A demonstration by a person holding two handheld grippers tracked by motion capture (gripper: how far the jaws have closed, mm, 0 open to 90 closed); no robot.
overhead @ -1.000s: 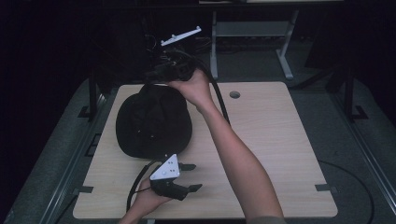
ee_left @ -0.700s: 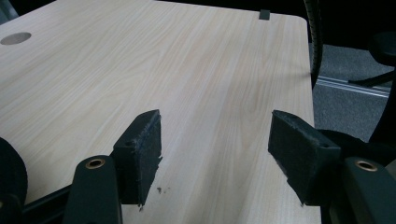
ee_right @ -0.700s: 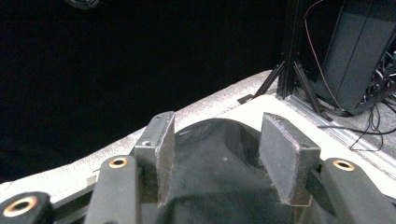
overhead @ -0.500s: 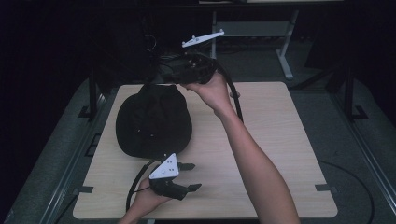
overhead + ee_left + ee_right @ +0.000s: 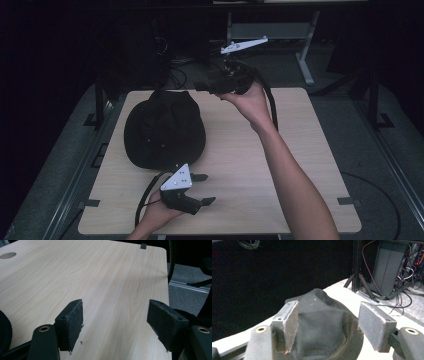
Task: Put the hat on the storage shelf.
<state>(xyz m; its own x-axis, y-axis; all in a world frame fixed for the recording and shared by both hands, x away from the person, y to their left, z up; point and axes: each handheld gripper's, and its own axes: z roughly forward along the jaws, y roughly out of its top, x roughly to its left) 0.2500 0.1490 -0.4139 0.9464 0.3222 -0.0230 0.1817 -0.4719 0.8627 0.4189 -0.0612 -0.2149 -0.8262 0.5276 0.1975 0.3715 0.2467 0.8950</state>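
Dim room: light wood tabletop (image 5: 300, 150) on grey floor (image 5: 390, 165), white desk frame (image 5: 305, 60) and cabled electronics rack (image 5: 387, 267) beyond far edge.

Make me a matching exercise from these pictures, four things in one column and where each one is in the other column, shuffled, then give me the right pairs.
Column one:
1. black hat
2. left tool
3. right tool
4. round hole in the tabletop

Column two:
A. held above the table's far edge, jaws open, pointing at the hat
B. near the front edge of the table, jaws open over bare wood
C. lying on the left half of the table
D. by the far edge, beside the raised hand

Pairs: 1-C, 2-B, 3-A, 4-D
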